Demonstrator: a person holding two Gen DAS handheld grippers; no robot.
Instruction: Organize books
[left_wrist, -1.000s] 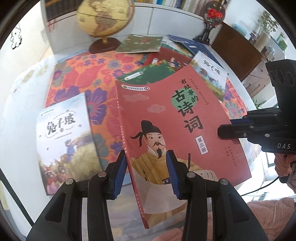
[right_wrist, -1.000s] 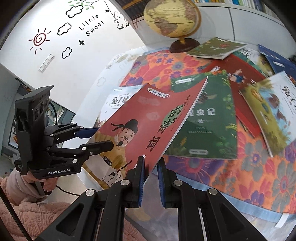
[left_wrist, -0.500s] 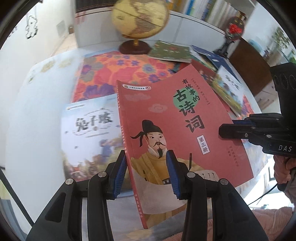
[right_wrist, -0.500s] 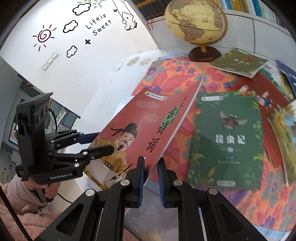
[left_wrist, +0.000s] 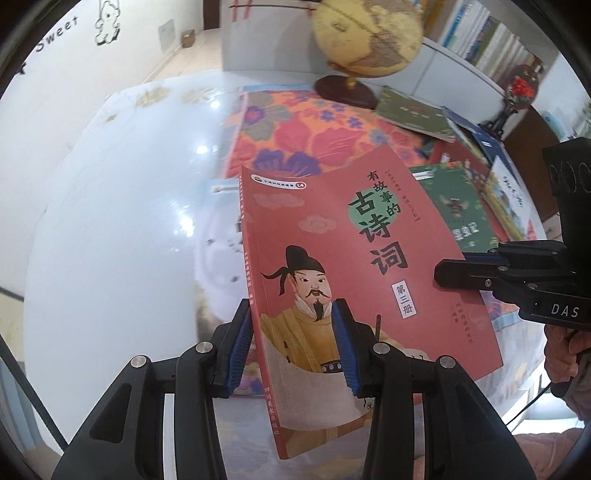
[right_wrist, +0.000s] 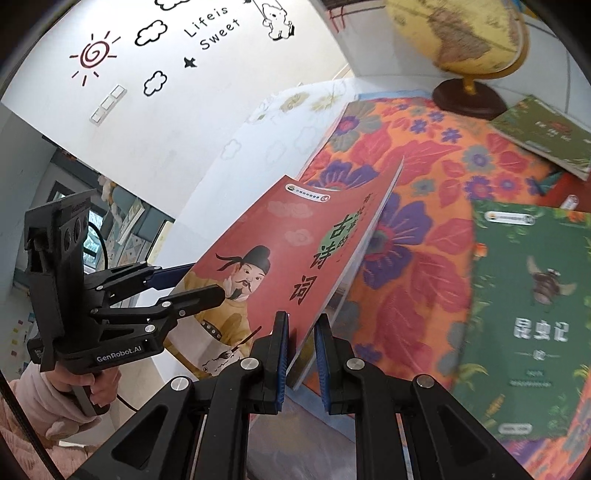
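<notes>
Over the white bench (left_wrist: 110, 229) we are holding the red book (left_wrist: 354, 280) with both jaws pinching opposite edges, probably so it is not sagging while carried.

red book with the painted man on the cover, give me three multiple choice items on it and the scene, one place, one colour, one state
1. Where is the globe?
A. at the far end of the floral cloth
B. on the green book
C. on the floor

2. What colour is the cover of the insect book lying flat?
A. blue
B. green
C. white

3. How is the red book held?
A. lying flat, untouched
B. by the left hand-held gripper only
C. lifted off the table, by both the left hand-held gripper and the right hand-held gripper

Answers: 1 A, its dark base stands at the cloth's far end. 2 B, green cover with a beetle. 3 C, each view shows blue pads either side of the book, with the other gripper clamped on its opposite edge.
</notes>
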